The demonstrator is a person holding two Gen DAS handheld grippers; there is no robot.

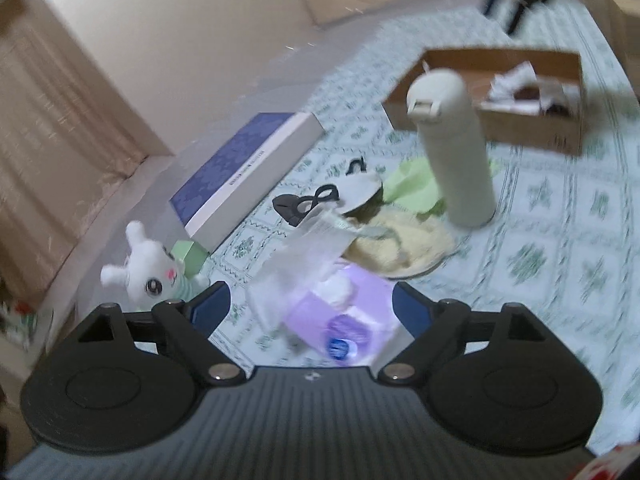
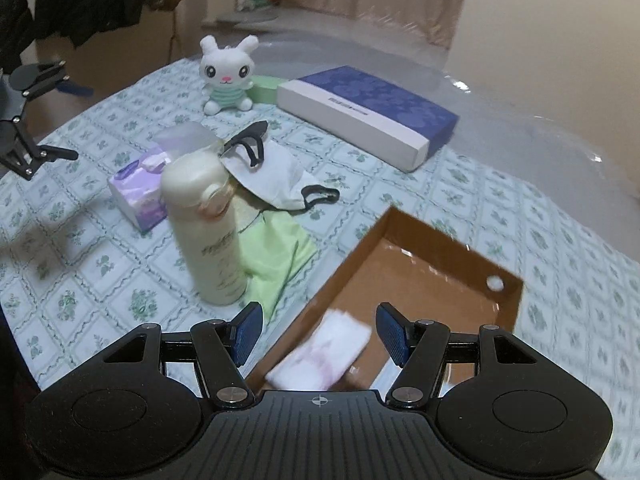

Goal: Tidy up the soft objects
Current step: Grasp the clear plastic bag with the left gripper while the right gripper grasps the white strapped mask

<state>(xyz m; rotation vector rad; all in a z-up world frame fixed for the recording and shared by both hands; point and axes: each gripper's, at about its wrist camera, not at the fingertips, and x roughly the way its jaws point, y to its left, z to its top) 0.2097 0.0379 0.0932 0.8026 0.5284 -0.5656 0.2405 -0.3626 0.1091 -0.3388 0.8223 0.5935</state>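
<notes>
Landmark is the bottle [image 2: 208, 232], cream, upright on the patterned tablecloth [image 2: 80, 280]. Your left gripper [image 1: 311, 308] has its jaws wide apart with nothing clamped; it hangs over the purple tissue pack [image 1: 340, 320], pads not touching it. Your right gripper [image 2: 318, 332] also has its jaws apart, nothing pressed between them; in the right wrist view a white cloth [image 2: 320, 356] lies below the gap, inside the cardboard box [image 2: 440, 240], which sits right of the bottle and near it. In that view a green cloth [image 2: 276, 248] lies at the bottle's base, partly under it. A face mask [image 2: 276, 180] with black loops lies just behind the bottle. The tissue pack [image 2: 140, 192] sits left of the bottle, close by. The plush bunny [image 2: 228, 76] sits upright well behind the bottle, a green block [image 2: 264, 88] just beside it. The blue box [image 2: 368, 112] lies behind the bottle and to its right. In the left wrist view a yellow cloth [image 1: 400, 240] lies just beside the bottle's base, with clear plastic wrap [image 1: 308, 252] over part of the pile; blur hides the detail.
</notes>
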